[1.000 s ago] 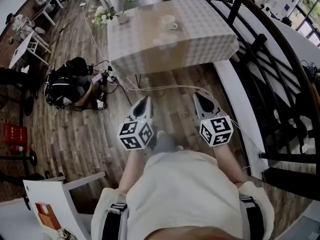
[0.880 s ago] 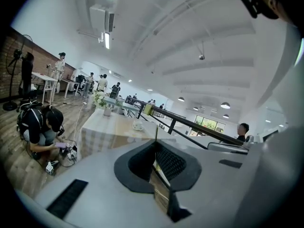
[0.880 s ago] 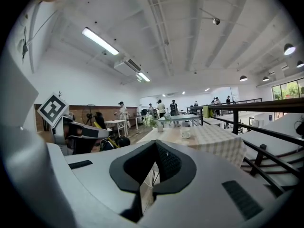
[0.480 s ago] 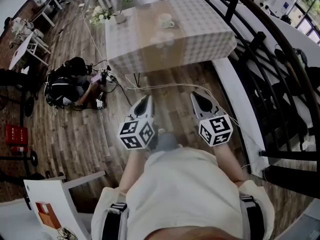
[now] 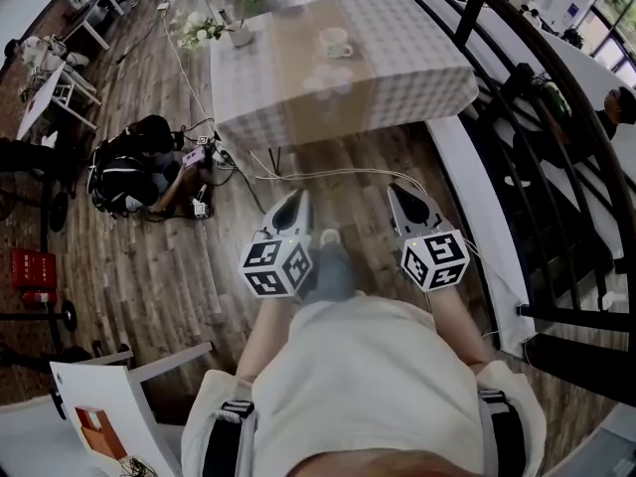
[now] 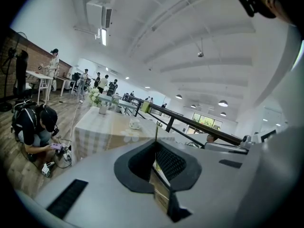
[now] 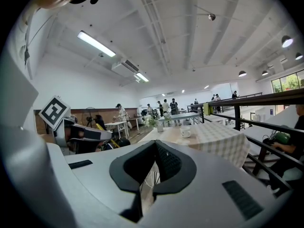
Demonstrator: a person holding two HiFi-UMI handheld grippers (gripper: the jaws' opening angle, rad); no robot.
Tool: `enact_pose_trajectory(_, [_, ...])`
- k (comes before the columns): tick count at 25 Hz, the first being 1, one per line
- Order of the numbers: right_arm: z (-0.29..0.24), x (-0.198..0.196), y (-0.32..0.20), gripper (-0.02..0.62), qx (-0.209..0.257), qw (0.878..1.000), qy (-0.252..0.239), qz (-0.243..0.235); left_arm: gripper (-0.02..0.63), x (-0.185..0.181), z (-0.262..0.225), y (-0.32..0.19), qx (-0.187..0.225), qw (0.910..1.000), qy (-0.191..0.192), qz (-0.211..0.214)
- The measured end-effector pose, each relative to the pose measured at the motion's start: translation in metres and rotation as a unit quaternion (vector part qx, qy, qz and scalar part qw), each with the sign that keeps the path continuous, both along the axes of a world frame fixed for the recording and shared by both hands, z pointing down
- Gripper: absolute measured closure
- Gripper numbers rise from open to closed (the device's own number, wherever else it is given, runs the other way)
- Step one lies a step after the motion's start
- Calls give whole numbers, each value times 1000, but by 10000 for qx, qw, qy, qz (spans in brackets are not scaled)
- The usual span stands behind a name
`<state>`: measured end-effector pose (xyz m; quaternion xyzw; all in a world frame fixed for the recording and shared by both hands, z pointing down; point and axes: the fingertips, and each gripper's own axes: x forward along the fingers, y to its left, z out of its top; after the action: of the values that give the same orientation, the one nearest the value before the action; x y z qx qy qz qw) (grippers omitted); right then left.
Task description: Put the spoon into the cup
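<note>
Task not begun. Cup (image 5: 335, 41) stands upright on the checked bench (image 5: 427, 73), toward its far side, well apart from both claws. Spoon: not made out in any view. A pale patch lies on the bench nearer than the cup, too blurred to name.

Left claw (image 5: 295, 205) — jaws together, nothing between them. Right claw (image 5: 400, 195) — likewise closed and empty. Both are held in front of the person, over the wooden floor and short of the bench.

Left to do, by judgement: reach the bench, find and grip the spoon, carry it to the cup, release it inside.
</note>
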<state>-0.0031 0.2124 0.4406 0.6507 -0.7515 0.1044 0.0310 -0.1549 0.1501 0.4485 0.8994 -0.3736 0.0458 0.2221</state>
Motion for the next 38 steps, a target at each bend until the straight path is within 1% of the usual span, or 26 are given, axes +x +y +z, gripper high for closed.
enact_pose_trajectory(13, [-14, 28, -95, 595, 35, 9999, 92, 63, 601, 29, -12, -100, 15, 10000, 18, 55])
enact_pose_trajectory(23, [-24, 42, -167, 595, 46, 9996, 153, 242, 601, 43, -18, -178, 3, 9998, 10, 200])
enact_pose_trajectory(33, [-26, 55, -237, 595, -3, 9992, 138, 362, 601, 66, -18, -245, -39, 9990, -11, 454])
enact_pose_trajectory(38, [-22, 59, -266, 595, 10, 9989, 101, 463, 601, 71, -13, -275, -17, 9983, -48, 577])
